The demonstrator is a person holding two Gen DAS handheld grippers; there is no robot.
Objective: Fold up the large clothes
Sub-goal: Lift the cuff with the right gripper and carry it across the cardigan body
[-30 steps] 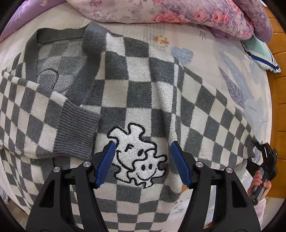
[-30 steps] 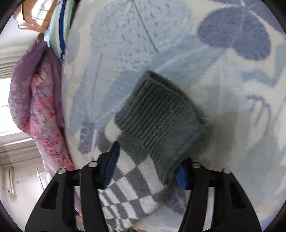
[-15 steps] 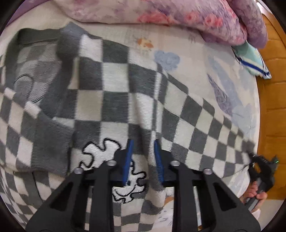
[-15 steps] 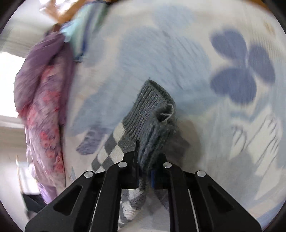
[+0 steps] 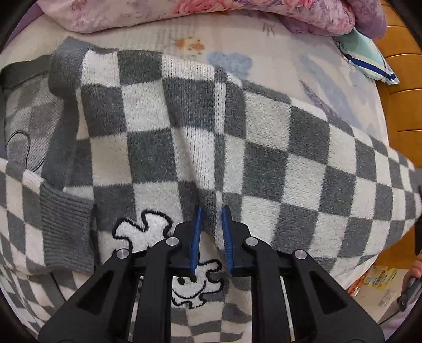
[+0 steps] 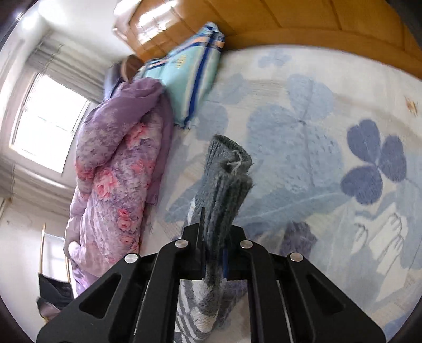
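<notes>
Spread over the bed is a pale bedsheet printed with blue flowers, and on it a grey-and-white checked sweater is lying, its body flat and one sleeve being drawn out towards the right edge of the left wrist view; a white fuzzy cartoon patch outlined in black is being shown near the hem, and a grey ribbed cuff of the other sleeve is lying folded over the left side of the body. The left tongs are being held nearly closed, a raised ridge of the knit being pinched between the blue pads; a hand is being glimpsed at the lower right edge of this view.

From the right wrist view the sleeve end is being shown bunched and upright, a loose thread hanging from it; the right tongs are being kept clamped on this grey ribbed cuff, lifted clear of the bedsheet. Only this view is showing the window, the striped pillow against the wooden headboard, and the full length of the floral quilt; only the other is showing the sweater's checked body.
</notes>
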